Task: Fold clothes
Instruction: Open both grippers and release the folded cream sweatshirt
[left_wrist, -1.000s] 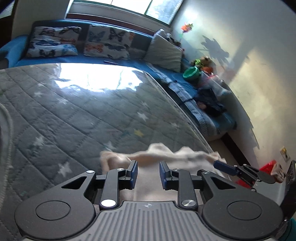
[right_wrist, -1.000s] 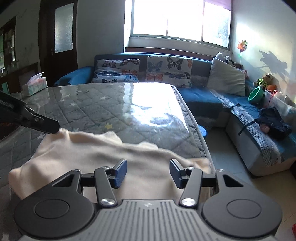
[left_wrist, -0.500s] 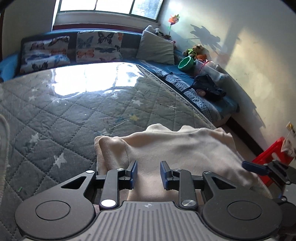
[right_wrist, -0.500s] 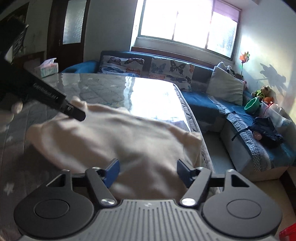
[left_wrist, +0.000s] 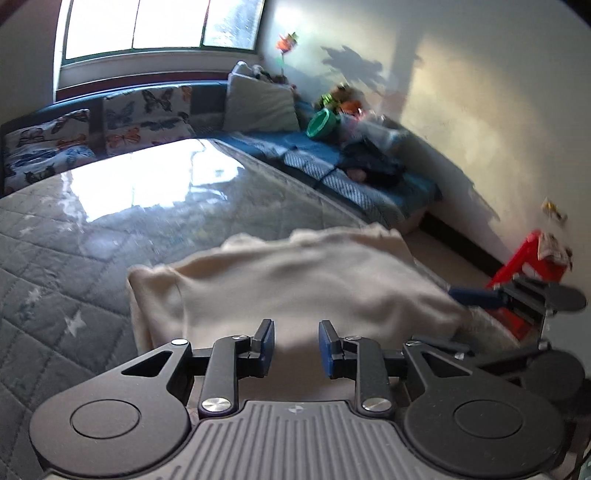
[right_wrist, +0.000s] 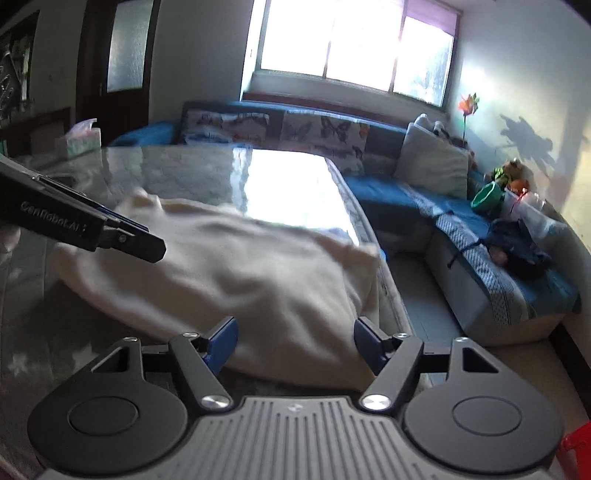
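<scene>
Cream garment (left_wrist: 295, 273) lying bunched on grey star-quilted mattress (left_wrist: 55, 295), close to the mattress's right-hand edge; one corner (right_wrist: 364, 258) hanging just over that edge. Fabric rumpled, no clean fold visible.

Left gripper (left_wrist: 295, 343) over the garment's near edge. Blue pads narrowly apart, gap between them plain, no cloth pinched; garment showing beyond and below the tips. Contact between tips and fabric not determinable.

Right gripper (right_wrist: 295, 341) over the garment's near edge by the mattress side. Jaws spread wide, nothing clamped, cream fabric visible in the gap beyond.

Left gripper also seen from right wrist view, at far left over the garment (right_wrist: 122, 236).

Blue corner sofa (right_wrist: 406, 192) behind, with butterfly cushions (right_wrist: 317, 129). Tissue box (right_wrist: 79, 140) at far left. Red stool (left_wrist: 524, 262) on the floor to the right.
</scene>
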